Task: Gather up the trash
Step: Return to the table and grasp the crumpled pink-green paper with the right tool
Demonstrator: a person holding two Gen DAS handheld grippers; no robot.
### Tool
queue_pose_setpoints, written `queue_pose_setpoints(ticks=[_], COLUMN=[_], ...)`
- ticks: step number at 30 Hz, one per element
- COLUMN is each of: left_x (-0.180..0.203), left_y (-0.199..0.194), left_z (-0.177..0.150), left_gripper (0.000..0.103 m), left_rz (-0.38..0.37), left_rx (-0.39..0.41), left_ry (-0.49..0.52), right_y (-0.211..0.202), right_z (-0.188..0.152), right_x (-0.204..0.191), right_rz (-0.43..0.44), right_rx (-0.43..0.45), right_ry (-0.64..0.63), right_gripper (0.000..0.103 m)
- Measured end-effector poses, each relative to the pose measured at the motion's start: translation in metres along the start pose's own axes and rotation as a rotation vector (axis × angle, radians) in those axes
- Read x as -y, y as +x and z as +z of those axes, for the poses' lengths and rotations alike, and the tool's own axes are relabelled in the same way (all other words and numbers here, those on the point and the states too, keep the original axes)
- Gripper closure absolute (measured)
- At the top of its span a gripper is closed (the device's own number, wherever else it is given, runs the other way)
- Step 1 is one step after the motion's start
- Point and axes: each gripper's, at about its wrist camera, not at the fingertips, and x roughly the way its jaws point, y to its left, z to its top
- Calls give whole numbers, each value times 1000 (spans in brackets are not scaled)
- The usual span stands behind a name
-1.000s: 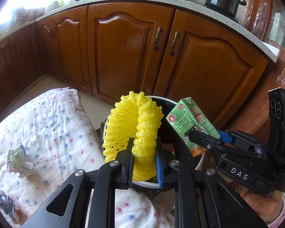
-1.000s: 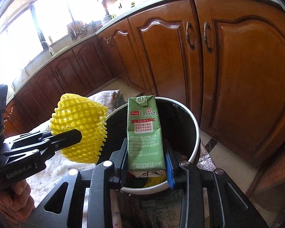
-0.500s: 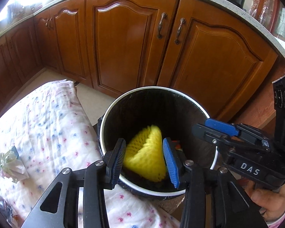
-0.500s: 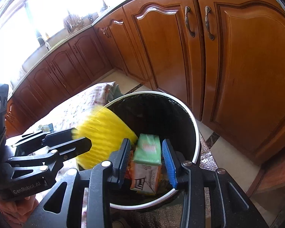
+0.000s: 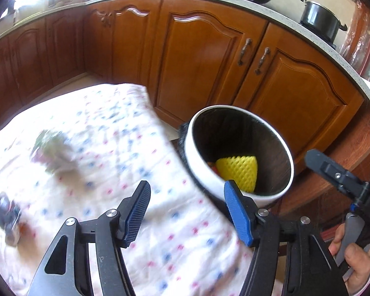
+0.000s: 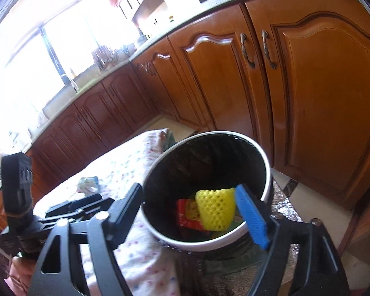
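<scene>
The round trash bin (image 5: 236, 198) (image 6: 266, 172), white rim and dark inside, holds the yellow foam net (image 5: 236, 171) (image 6: 215, 208) and a red wrapper (image 6: 186, 215). My left gripper (image 5: 185, 201) hangs over the spotted cloth (image 5: 106, 157) beside the bin; its jaws are opening with nothing between them. My right gripper (image 6: 188, 198) hovers at the bin's near rim, jaws opening wide, empty. A crumpled pale wrapper (image 5: 53, 151) (image 6: 86, 183) and a dark scrap (image 5: 6, 213) lie on the cloth, blurred.
Wooden cabinet doors (image 5: 199, 61) (image 6: 315, 93) stand close behind the bin under a stone counter (image 5: 283, 17) with a black pot (image 5: 319, 21). A hand (image 5: 355, 266) grips the right tool. Tiled floor (image 6: 305, 197) shows to the right of the bin.
Both grippers let go: the foam net and the green carton dropped into the bin. Both sets of jaws widened. The left gripper swung left, over the cloth.
</scene>
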Motion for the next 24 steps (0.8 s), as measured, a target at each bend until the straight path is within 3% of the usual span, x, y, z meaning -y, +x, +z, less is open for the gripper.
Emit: queue_pose_setpoints(ticks=[9,15,24], left_x=[-50,-82,-113], left_y=[-56,-97,-134], left_z=[-51,-77,-107], left_gripper=[36,28,26], left_rz=[49,102,150], left_rx=[34,65,73], left_ry=[-126,-197,-290], right_y=[3,8,6], right_z=[-34,-57,-80], right_x=[-50,-79,-107], right_rz=[74,114,140], right_rx=[-37,-57,-41], right_ry=[-42,-65,-75], right_gripper=[9,9,9])
